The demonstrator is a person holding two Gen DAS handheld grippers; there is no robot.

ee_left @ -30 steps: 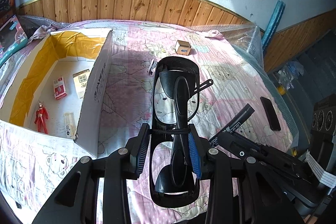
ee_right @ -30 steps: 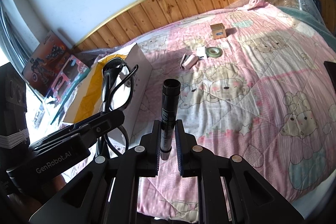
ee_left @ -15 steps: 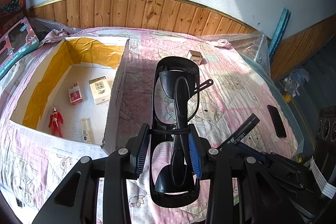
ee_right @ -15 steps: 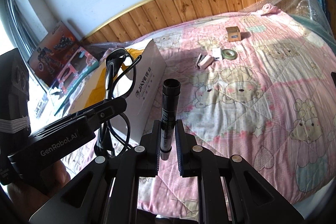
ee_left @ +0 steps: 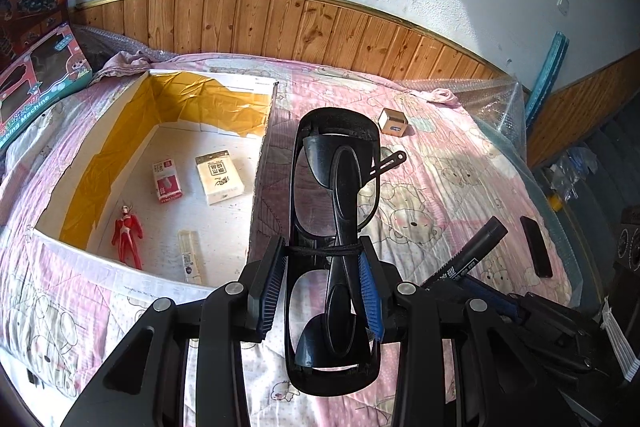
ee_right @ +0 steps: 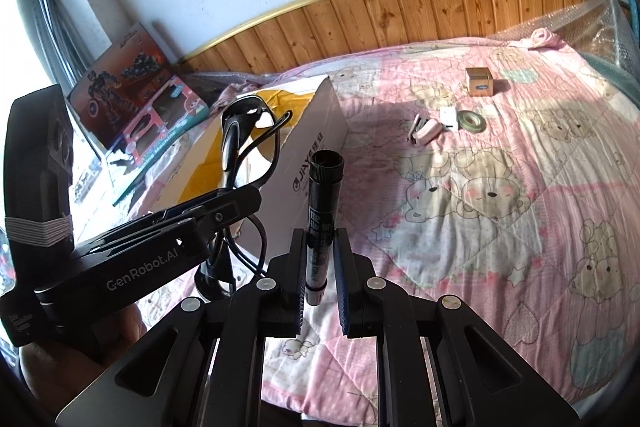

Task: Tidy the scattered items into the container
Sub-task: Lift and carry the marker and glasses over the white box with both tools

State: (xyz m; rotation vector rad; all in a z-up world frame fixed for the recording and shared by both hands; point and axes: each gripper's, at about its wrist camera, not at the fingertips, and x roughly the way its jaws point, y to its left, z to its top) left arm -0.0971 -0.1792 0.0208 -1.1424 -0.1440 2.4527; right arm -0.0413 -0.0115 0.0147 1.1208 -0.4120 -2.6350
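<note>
My left gripper [ee_left: 323,283] is shut on black folded glasses [ee_left: 334,211], held above the bed just right of the open cardboard box [ee_left: 260,163]. Inside the box lie a red figure [ee_left: 128,233], two small packets [ee_left: 220,177] and a pale stick. My right gripper [ee_right: 319,277] is shut on a black marker [ee_right: 322,203] that points up and forward. Seen from the right wrist, the left gripper [ee_right: 224,203] with the glasses [ee_right: 244,143] hovers by the box's white wall [ee_right: 308,163]. A small brown box [ee_right: 479,81], a tape roll [ee_right: 472,120] and a pink stapler [ee_right: 424,131] lie on the quilt.
A pink cartoon quilt [ee_right: 500,207] covers the bed below a wood-panelled wall. Toy boxes [ee_left: 36,87] lean at the far left. A black phone [ee_left: 536,247] lies near the bed's right edge. Bubble wrap [ee_left: 500,99] bunches at the far right corner.
Both grippers have risen and swung left toward the box, so more of its inside shows. Each keeps its grip on its item.
</note>
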